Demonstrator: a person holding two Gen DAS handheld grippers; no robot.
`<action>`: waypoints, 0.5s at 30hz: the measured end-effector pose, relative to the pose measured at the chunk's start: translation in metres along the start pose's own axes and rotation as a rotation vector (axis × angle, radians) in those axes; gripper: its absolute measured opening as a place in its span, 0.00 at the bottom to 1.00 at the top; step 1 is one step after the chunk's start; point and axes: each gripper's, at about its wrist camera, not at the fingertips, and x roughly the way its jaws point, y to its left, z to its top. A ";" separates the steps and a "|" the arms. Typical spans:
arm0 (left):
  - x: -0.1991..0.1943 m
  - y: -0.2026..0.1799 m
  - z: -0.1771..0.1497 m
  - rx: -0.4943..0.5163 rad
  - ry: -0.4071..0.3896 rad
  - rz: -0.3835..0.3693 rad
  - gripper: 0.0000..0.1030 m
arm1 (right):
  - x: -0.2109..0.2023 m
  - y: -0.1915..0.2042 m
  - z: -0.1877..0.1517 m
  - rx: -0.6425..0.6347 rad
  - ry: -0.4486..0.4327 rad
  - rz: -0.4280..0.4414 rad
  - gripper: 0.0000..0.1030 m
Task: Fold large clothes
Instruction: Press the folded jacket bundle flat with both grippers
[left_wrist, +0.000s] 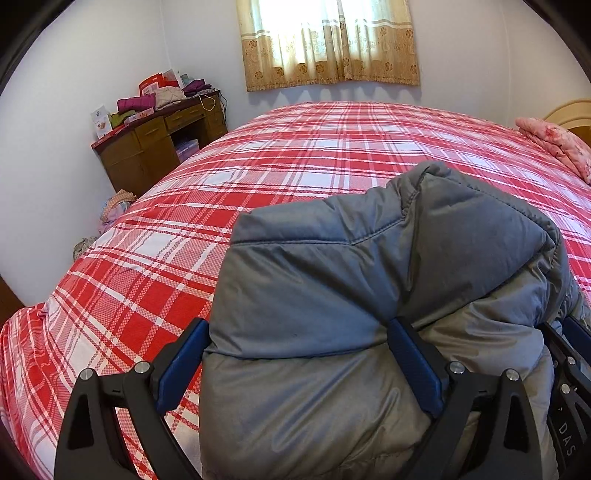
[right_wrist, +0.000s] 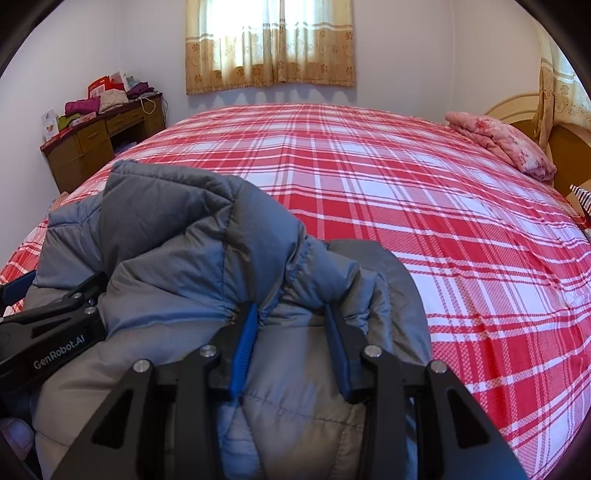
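A grey puffer jacket (left_wrist: 369, 258) is bunched up and held over the near edge of a bed with a red plaid sheet (left_wrist: 295, 155). My left gripper (left_wrist: 298, 325) is shut on a wide fold of it, its blue pads pressing in from both sides. In the right wrist view the same jacket (right_wrist: 166, 229) bulges up in front of my right gripper (right_wrist: 291, 308), which is shut on a narrower gathered fold. The two grippers sit side by side. The left gripper (right_wrist: 55, 321) shows at that view's left edge. The jacket's lower part is hidden under the grippers.
The plaid sheet (right_wrist: 406, 184) stretches far ahead and to the right. A folded pink quilt (right_wrist: 502, 140) lies by the headboard (right_wrist: 565, 147). A wooden desk (left_wrist: 159, 147) piled with clothes stands against the far left wall, with a heap of cloth (left_wrist: 114, 206) on the floor beside the bed.
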 end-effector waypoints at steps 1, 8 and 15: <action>0.000 0.000 0.000 0.001 0.001 0.001 0.95 | 0.000 0.000 0.000 0.001 0.001 0.001 0.39; 0.002 -0.004 -0.001 0.013 0.010 0.014 0.95 | 0.003 -0.001 0.000 0.002 0.013 0.004 0.39; 0.005 -0.005 0.000 0.020 0.019 0.024 0.95 | 0.006 0.000 -0.001 -0.001 0.027 0.004 0.39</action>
